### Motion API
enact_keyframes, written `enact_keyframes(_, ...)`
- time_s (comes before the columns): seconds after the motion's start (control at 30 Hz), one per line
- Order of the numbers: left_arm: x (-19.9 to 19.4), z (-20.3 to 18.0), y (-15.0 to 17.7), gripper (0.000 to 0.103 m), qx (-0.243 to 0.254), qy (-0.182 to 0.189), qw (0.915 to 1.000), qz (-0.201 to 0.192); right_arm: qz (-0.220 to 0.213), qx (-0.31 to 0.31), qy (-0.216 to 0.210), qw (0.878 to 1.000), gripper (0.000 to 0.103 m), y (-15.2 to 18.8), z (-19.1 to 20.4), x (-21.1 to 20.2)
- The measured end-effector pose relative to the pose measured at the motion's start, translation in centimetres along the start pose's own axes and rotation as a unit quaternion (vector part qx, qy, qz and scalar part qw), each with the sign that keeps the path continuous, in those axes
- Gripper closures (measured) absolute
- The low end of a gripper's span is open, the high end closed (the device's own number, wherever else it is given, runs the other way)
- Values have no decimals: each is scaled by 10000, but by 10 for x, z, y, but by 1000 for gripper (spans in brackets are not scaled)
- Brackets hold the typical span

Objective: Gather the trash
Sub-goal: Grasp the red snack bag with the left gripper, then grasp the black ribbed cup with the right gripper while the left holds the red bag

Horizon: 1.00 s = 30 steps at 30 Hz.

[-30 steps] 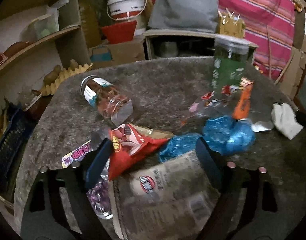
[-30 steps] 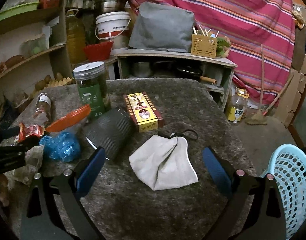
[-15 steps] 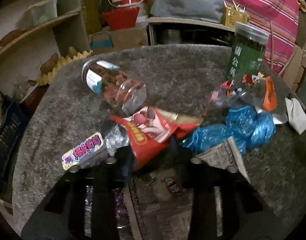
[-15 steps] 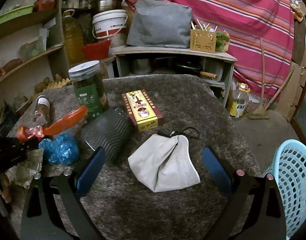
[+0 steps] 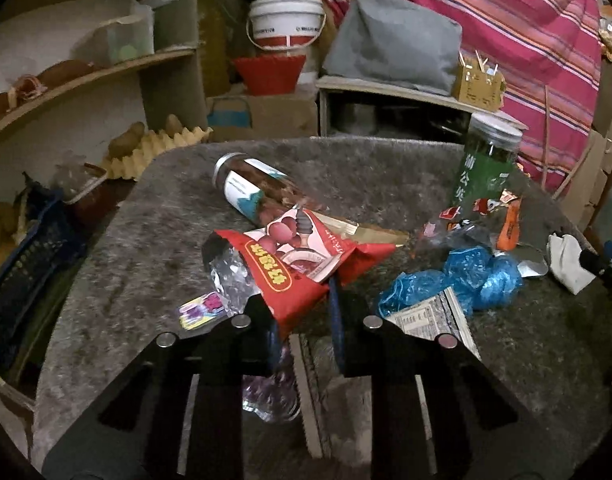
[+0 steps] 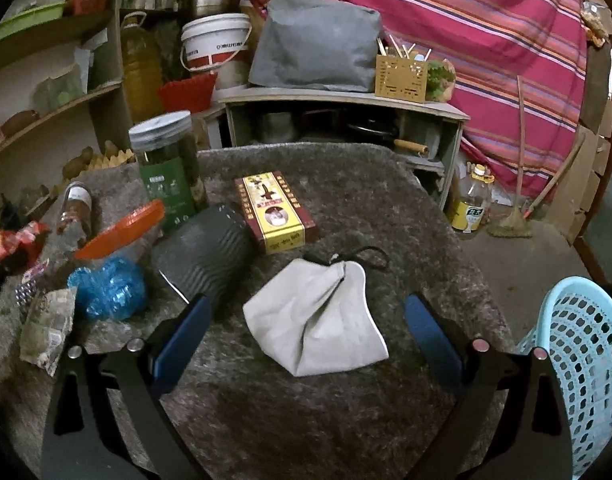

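Left tool (image 5: 302,320) is pinching the lower corner of the red snack wrapper (image 5: 290,268); its jaws have just been closing, and the wrapper's corner is sitting between the blue pads. That wrapper is lying straight ahead of the tool on the grey desk (image 5: 386,184), its long axis running up and away to the right, with its far end reaching toward the tipped jar (image 5: 258,192). More trash is crowding around it: a crinkled clear wrapper (image 5: 230,280) just to the left, blue plastic (image 5: 466,280) and a scrap of newspaper (image 5: 430,316) just to the right.

Right tool (image 6: 306,332) is hanging released over the other end of the desk, pads spread wide on either side of a grey cloth pouch (image 6: 318,316) without touching it. The light-blue basket (image 6: 578,360) is standing off the desk's edge at that tool's right, so it is well apart from the left tool and its catch. As I judge it, the coming move is turning on this: the wrapper has to travel across the desk, past the right tool, toward that basket.
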State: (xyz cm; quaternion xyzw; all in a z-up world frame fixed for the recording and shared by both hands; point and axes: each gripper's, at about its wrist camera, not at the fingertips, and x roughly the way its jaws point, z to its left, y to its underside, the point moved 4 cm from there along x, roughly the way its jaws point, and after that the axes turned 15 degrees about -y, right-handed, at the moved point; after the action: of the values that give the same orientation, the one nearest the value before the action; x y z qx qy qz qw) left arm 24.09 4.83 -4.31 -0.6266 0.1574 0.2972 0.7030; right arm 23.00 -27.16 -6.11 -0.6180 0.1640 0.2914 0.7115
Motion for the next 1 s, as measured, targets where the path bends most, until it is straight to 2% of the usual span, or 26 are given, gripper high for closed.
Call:
enact_keyframes(0.2,-11,5,5,85,7,29,10000,-49,250,-171,176,9994,7,10,2,7)
enact_keyframes(0.43,-11,11,10,85,39,-83,10000,-26,314,-13,420,9986,8,5,-11,16)
enact_keyframes(0.57,-9,19,11,85,-1,-118,9999,-24,64,-36,236,9997,7,-4,1,8)
enact_keyframes(0.73,-6,27,12,85,-64,-169,9998,13,131,-108,-35,9998,7,-3,24,16)
enact_keyframes(1.0,-2,38,6,85,-201,-277,9994,-29,64,-7,-25,10000,7,-30,48,39)
